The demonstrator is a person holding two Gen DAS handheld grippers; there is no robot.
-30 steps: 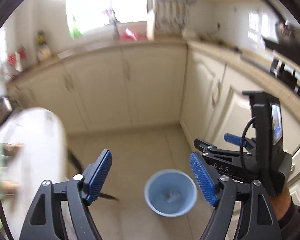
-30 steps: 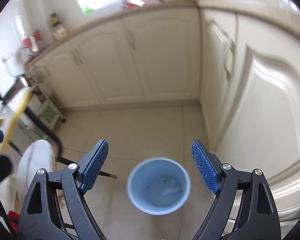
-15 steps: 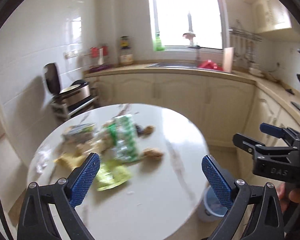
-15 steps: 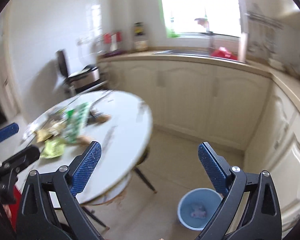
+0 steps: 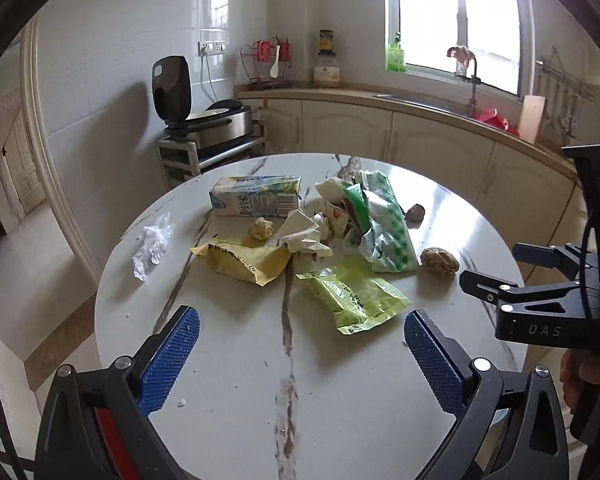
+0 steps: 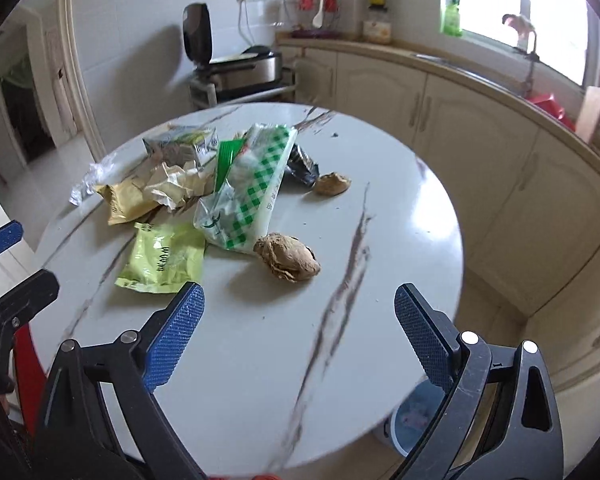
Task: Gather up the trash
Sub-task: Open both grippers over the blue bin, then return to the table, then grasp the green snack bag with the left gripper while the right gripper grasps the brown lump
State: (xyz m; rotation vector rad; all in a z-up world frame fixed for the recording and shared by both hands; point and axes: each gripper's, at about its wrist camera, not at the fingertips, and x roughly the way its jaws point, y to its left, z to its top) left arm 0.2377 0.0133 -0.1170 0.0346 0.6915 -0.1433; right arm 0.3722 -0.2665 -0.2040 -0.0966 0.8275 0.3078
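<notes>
Left gripper (image 5: 300, 344) spread wide, empty, above desk (image 5: 340, 400); right gripper (image 6: 298, 312) closing slightly, nothing between, near brown crumpled wad (image 6: 288, 262).

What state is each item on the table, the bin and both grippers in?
left gripper: open, empty
right gripper: closing, nothing between jaws
milk carton: lying on its side
green-checked bag: torn open, crumpled
lime wrapper: flat
yellow wrapper: flat, creased
white paper: crumpled
brown paper wad: balled up
blue bin: upright on floor, trash inside
</notes>
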